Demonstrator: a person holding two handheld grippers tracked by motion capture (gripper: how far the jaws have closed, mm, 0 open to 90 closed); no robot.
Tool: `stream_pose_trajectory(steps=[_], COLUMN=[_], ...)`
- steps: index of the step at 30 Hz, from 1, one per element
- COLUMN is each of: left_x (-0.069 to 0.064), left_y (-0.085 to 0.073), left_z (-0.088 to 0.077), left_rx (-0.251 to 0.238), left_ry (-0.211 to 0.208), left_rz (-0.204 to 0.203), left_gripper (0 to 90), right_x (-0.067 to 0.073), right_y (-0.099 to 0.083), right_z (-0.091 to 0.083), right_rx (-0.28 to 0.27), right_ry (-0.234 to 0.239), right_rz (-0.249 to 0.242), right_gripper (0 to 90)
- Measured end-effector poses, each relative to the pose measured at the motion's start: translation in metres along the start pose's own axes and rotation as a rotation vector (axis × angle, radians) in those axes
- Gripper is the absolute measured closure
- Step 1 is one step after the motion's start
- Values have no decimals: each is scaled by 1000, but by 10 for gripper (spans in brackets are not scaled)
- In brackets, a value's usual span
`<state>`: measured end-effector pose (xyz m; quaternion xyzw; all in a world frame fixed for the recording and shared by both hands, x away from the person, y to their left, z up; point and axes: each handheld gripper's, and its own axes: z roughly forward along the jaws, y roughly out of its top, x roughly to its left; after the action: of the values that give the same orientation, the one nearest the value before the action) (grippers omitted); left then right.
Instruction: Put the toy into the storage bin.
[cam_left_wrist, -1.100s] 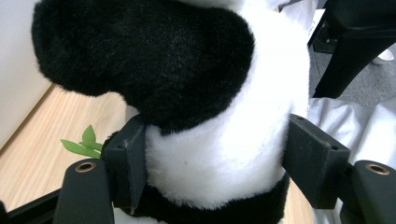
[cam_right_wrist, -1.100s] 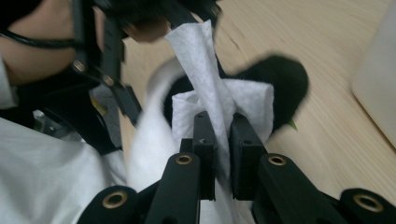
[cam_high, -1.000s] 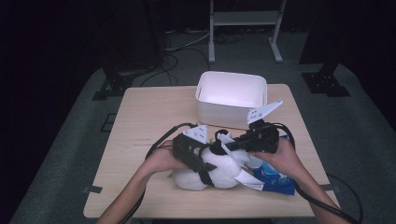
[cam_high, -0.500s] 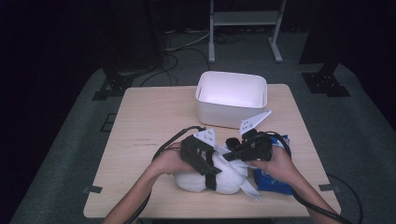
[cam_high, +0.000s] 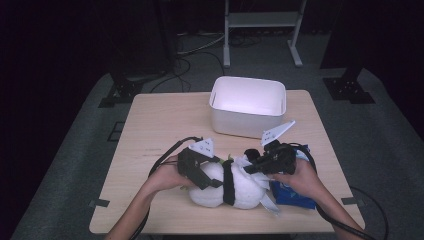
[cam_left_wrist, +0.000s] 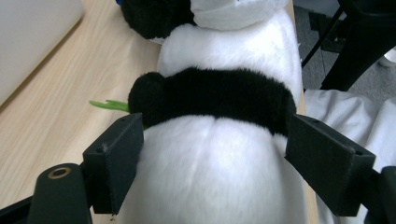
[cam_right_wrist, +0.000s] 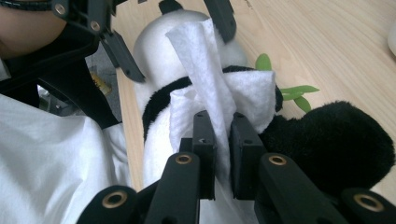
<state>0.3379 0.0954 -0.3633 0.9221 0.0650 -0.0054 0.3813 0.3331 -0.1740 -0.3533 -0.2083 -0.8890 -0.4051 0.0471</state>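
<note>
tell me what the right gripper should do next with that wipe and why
Probably draw the white wipe along the plush panda's fur. The right gripper is shut on the wipe, which drapes over the panda's black band, while the left gripper's jaws, which have just been opening, straddle the white body, one jaw apart from it, so it is barely steadied.

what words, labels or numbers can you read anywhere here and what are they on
None can be read. The blue packet under the right gripper may carry print, but it is too small and blurred to read. The plush panda, white tissue, white bin and table show no lettering.
</note>
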Motion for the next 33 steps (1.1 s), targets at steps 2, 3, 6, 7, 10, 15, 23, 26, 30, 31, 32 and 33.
stream_pose_trajectory(steps=[2, 3, 6, 7, 10, 15, 23, 26, 30, 31, 32, 33], left_x=[0, 0, 0, 0, -1, -1, 0, 2, 6, 7, 7, 9], left_y=[-1, -2, -3, -3, -3, -5, -11, -12, -15, -17, -18, -19], left_z=[-3, -5, -10, -11, -14, -17, -17, -17, -14, -11, -9, -8], left_rx=[-4, -10, -16, -20, -22, -28, -38, -42, -39, -27, -23, -22], left_ry=[8, 15, 23, 22, 30, 35, 27, 14, -17, -26, -35, -48], left_rz=[-3, -4, -13, -14, -14, -23, -52, -54, -76, -85, -92, -98], left_gripper=[175, 171, 152, 152, 137, 123, 93, 87, 49, 35, 19, 14], right_x=[-1, -2, -6, -7, -8, -11, -14, -15, -16, -16, -16, -16], right_y=[-1, -2, -7, -8, -13, -20, -31, -35, -39, -40, -42, -43], right_z=[0, -1, -4, -5, -7, -12, -18, -20, -22, -23, -24, -24], right_rx=[2, 2, -4, -5, -10, -11, -8, -8, 1, 4, 9, 10], right_ry=[-8, -11, -20, -18, -25, -42, -58, -56, -61, -64, -68, -67], right_rz=[4, 8, 20, 29, 35, 50, 72, 80, 83, 85, 87, 90], right_gripper=[820, 820, 821, 821, 821, 821, 822, 822, 822, 823, 822, 823])
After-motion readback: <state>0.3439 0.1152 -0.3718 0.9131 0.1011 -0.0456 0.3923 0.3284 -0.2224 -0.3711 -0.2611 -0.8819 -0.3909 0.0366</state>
